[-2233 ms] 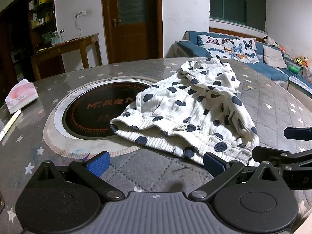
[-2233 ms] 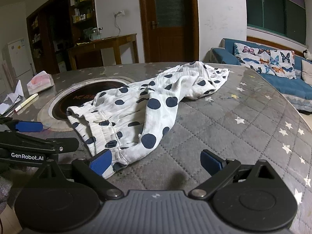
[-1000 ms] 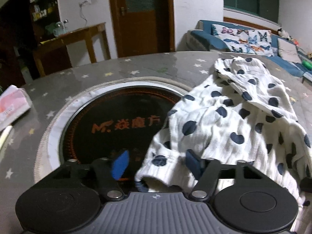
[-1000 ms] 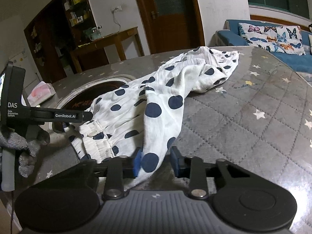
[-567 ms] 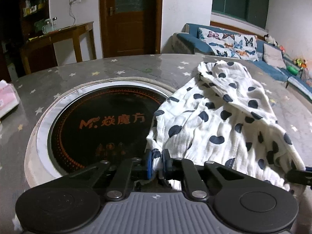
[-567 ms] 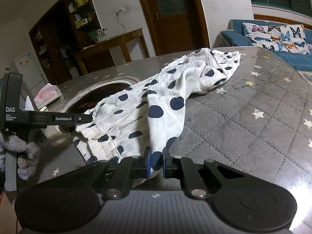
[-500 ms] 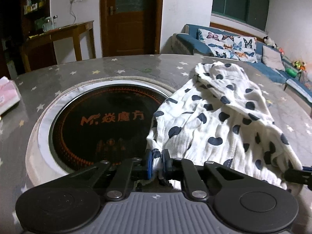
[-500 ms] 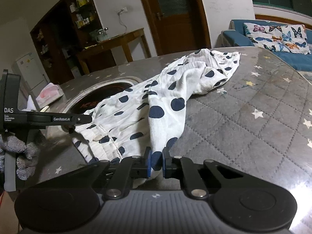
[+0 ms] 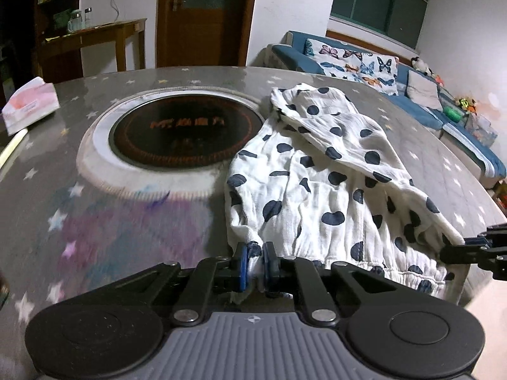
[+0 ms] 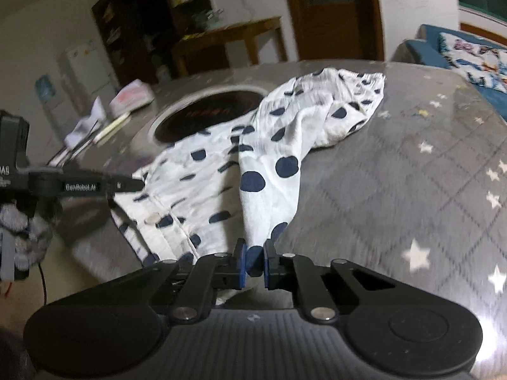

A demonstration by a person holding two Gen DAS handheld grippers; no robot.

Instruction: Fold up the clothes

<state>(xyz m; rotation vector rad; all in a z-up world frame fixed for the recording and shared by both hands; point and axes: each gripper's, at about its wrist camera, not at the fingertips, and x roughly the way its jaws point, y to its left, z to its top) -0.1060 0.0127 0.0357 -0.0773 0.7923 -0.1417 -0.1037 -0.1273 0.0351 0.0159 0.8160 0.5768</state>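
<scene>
Both the left gripper (image 9: 253, 264) and right gripper (image 10: 253, 264) have jaws clamped on the polka-dot garment's (image 9: 320, 171) waistband corners at lower centre, probably to pull it flat on the surface (image 10: 396, 190) before folding.

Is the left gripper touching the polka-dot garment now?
Touching. The left wrist view shows the left gripper with both blue pads pressed on the polka-dot garment at its bunched hem.

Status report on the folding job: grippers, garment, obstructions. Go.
Left gripper shut on polka-dot garment waistband corner. Right gripper clamped on the other corner. Garment crumpled on table, beside the round hotplate. Nothing blocking.
</scene>
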